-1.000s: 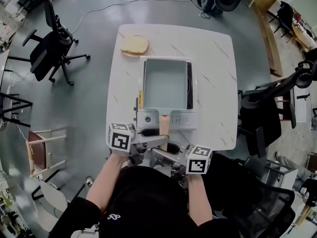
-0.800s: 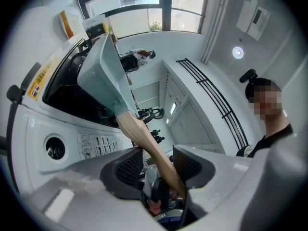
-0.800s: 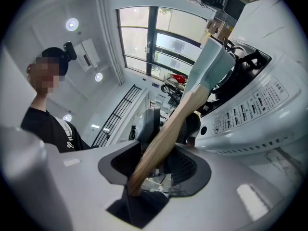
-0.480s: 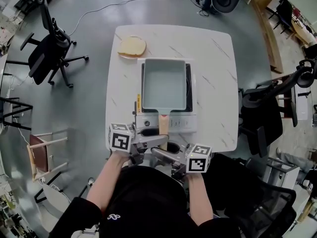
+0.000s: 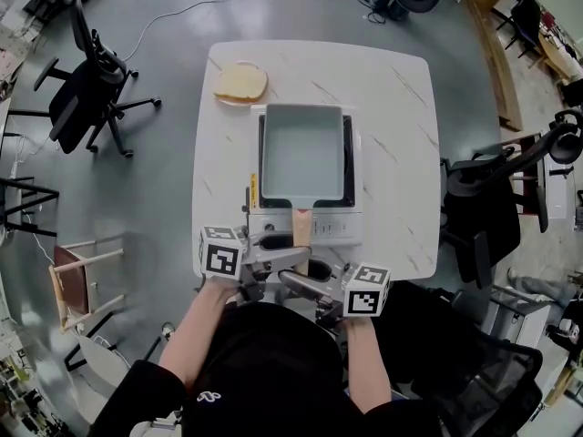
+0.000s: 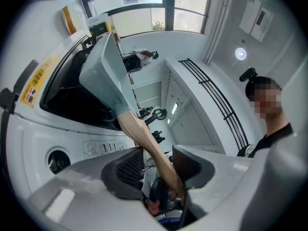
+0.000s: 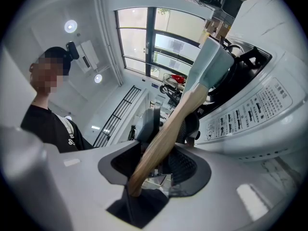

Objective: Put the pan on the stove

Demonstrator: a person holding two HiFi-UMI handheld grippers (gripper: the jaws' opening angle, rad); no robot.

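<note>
Pale rectangular pan (image 5: pixel 302 151) flat atop white stove (image 5: pixel 332 228)

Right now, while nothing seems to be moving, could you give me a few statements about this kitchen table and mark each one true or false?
1. The pan sits on the stove. True.
2. The pan is round. False: it is rectangular.
3. A slice of bread lies on the table, near its far left corner in the head view. True.
4. The pan has food in it. False: its inside is bare.
5. The pan's wooden handle passes between the jaws of the left gripper. True.
</note>
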